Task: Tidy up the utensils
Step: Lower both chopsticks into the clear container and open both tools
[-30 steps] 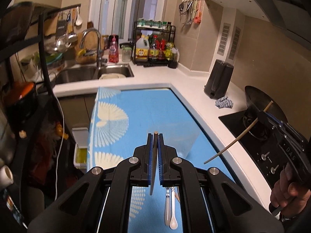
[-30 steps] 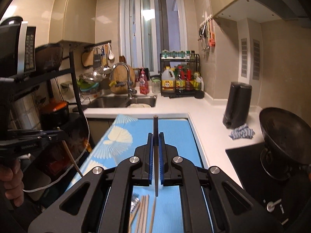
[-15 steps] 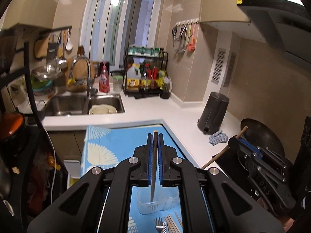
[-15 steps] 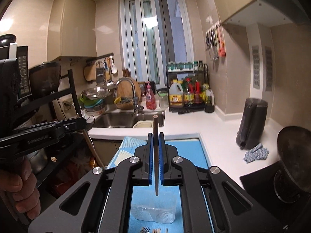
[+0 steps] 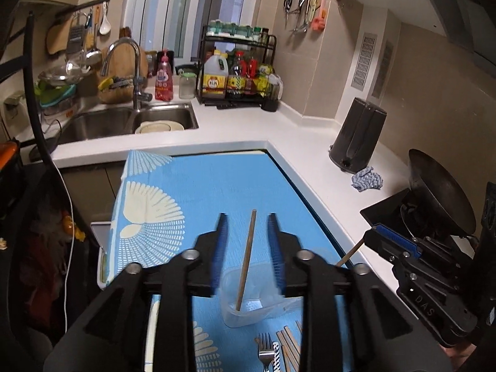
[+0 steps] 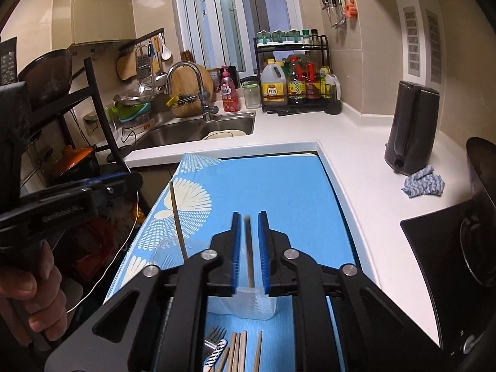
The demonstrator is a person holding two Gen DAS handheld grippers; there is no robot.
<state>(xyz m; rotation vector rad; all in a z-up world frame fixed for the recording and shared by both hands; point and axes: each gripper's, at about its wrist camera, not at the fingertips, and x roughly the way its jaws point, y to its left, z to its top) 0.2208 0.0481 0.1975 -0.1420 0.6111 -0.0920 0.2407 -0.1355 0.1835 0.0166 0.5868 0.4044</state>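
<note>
Both tongs, left (image 5: 248, 248) and right (image 6: 249, 248), spring apart, releasing chopsticks (image 5: 245, 260) into the clear container (image 5: 248, 300)!

The far half of the blue cloth (image 5: 217, 186) is bare, so a hand can pass there. Near the front edge, a clear plastic tub (image 5: 254, 297) stands in the way, with a fork (image 5: 265, 350) and chopsticks (image 6: 238, 353) lying just before it. The black kettle (image 6: 412, 130) and rag (image 6: 423, 183) block the right side of the counter (image 6: 350, 142).
</note>
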